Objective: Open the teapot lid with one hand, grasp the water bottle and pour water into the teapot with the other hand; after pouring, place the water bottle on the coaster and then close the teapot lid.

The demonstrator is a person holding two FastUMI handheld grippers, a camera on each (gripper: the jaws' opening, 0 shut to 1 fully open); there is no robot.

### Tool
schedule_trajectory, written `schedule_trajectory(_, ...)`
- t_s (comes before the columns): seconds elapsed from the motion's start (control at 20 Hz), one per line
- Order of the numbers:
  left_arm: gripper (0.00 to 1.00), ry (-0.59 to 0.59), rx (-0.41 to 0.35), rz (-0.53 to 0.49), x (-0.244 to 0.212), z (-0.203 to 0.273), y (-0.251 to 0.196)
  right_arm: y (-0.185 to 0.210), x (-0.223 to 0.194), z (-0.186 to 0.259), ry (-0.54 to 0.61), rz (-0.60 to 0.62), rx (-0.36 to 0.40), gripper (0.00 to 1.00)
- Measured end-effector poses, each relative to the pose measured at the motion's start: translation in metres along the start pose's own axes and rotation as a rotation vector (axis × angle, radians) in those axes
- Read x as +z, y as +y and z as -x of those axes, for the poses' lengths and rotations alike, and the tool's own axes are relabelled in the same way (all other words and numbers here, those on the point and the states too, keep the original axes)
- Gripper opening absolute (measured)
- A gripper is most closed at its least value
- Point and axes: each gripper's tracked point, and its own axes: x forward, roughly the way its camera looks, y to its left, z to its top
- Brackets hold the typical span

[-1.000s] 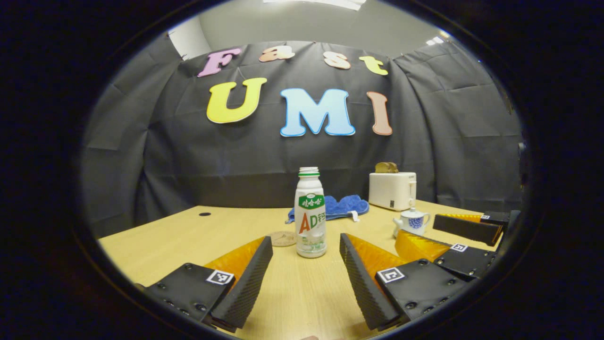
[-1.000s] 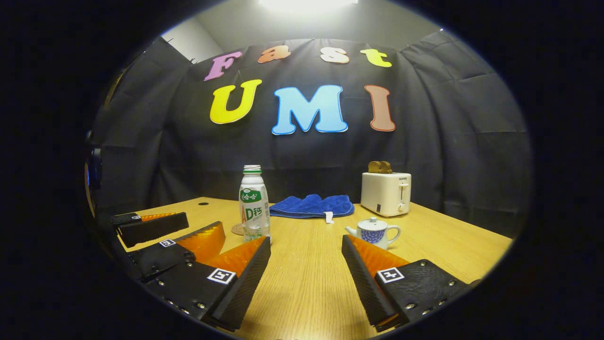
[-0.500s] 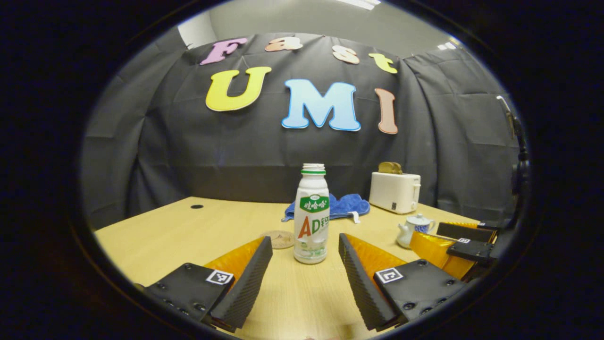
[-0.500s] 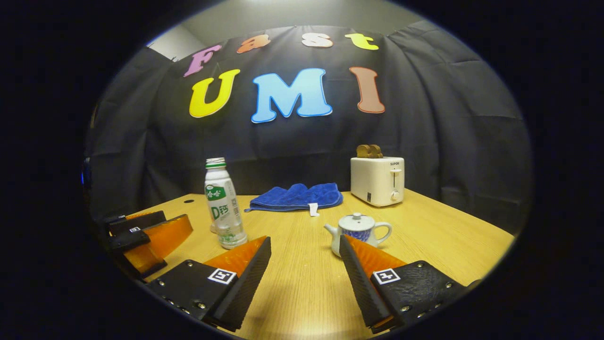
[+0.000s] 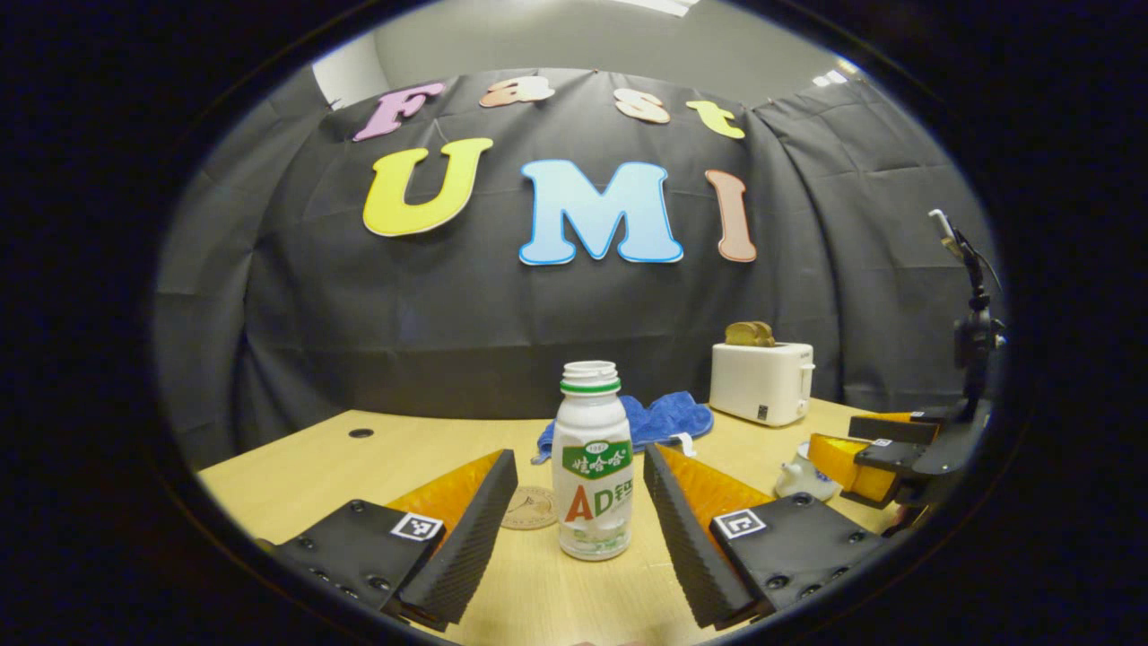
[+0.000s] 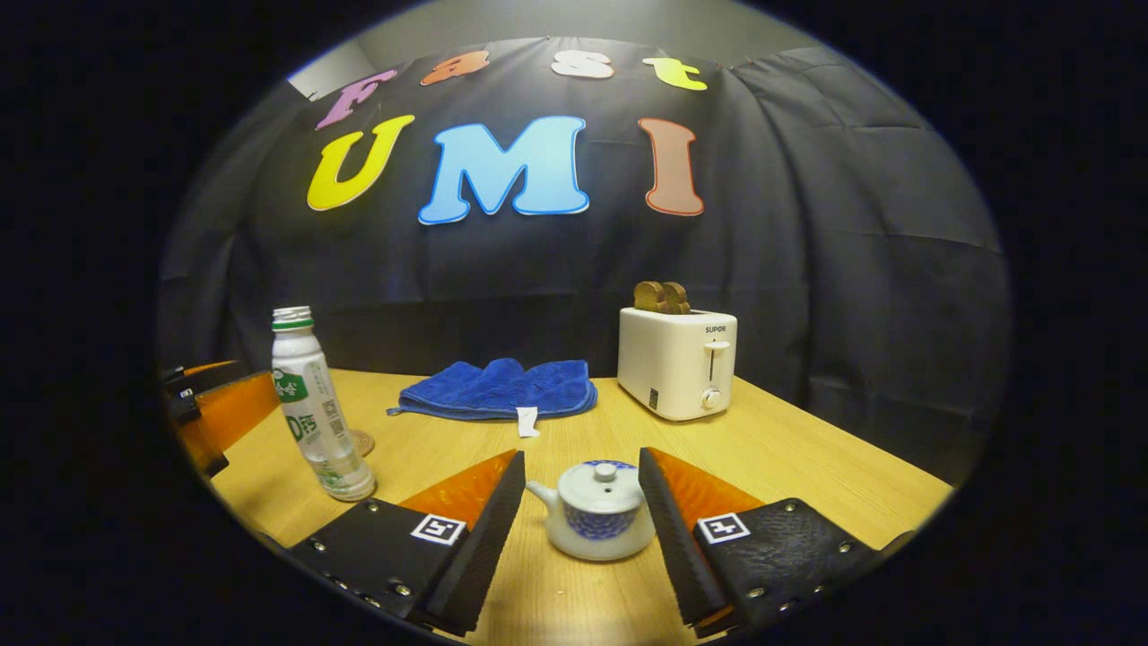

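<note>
The water bottle (image 5: 592, 462) stands upright on the wooden table (image 5: 296, 467), a white plastic one with a green band at the neck, no cap on its threaded mouth, and a green-and-orange label around its middle. The left gripper (image 5: 581, 489) is spread wide with the bottle between its fingers, neither finger touching it as far as I can see. Just behind the bottle, to its left, a small round coaster (image 5: 529, 507) lies flat.

Over on the other side, the right gripper (image 6: 581, 493) is open too, its fingers flanking the teapot (image 6: 596, 511) without pressing on it. The teapot is small and white with a blue pattern on its belly, spout pointing left, and its lid (image 6: 603, 480) with a little knob sits closed on top.

Farther back lie a blue cloth (image 6: 498, 390) and a white toaster (image 6: 677, 363) with bread in its slots.
</note>
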Motion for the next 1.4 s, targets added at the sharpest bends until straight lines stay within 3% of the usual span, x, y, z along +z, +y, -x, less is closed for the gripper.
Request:
schedule_trajectory(0.15,0.96,-0.016,0.001,-0.002,0.004,-0.008,0.000,-0.014,0.002,-0.026,-0.004,0.022,-0.046,0.71)
schedule_trajectory(0.2,0.97,-0.016,0.005,0.014,0.001,-0.008,0.001,-0.017,0.002,-0.026,0.004,0.022,-0.052,0.31)
schedule_trajectory(0.25,0.93,-0.020,0.005,0.030,-0.001,-0.007,0.000,-0.015,0.003,-0.028,0.003,0.022,-0.037,0.24)
schedule_trajectory(0.35,0.89,-0.019,0.002,0.044,-0.006,-0.006,0.001,-0.012,0.006,-0.026,-0.007,0.048,-0.027,0.24)
schedule_trajectory(0.4,0.94,-0.020,0.003,0.043,-0.006,-0.006,0.002,-0.013,-0.002,-0.035,-0.009,0.068,-0.031,0.24)
schedule_trajectory(0.45,0.90,-0.024,0.004,0.040,-0.006,-0.007,0.001,-0.014,0.004,-0.028,-0.016,0.067,-0.037,0.24)
schedule_trajectory(0.5,0.94,-0.023,0.003,0.033,-0.006,-0.006,0.001,-0.012,0.007,-0.028,-0.013,0.089,-0.041,0.07)
schedule_trajectory(0.55,0.90,-0.021,0.001,0.024,-0.008,-0.006,0.000,-0.011,0.008,-0.027,-0.017,0.108,-0.037,0.07)
schedule_trajectory(0.6,0.99,-0.018,-0.001,0.020,-0.010,-0.006,-0.001,-0.012,0.007,-0.028,-0.018,0.114,-0.034,0.07)
schedule_trajectory(0.7,0.99,-0.009,-0.009,0.027,-0.014,-0.007,-0.002,-0.010,0.010,-0.026,-0.031,0.081,-0.013,0.07)
schedule_trajectory(0.95,0.92,-0.020,-0.017,0.026,-0.014,-0.014,-0.010,-0.004,0.022,-0.019,-0.103,0.107,-0.004,0.07)
schedule_trajectory(1.0,0.96,-0.025,-0.013,0.017,-0.011,-0.017,-0.011,-0.003,0.022,-0.018,-0.107,0.112,0.000,0.07)
schedule_trajectory(1.2,0.98,-0.038,0.025,-0.051,-0.001,-0.036,-0.009,0.003,0.035,-0.007,-0.167,0.108,0.025,0.07)
schedule_trajectory(1.4,0.98,0.013,0.043,-0.027,-0.020,-0.056,-0.004,0.007,0.047,0.005,-0.240,0.134,0.037,0.07)
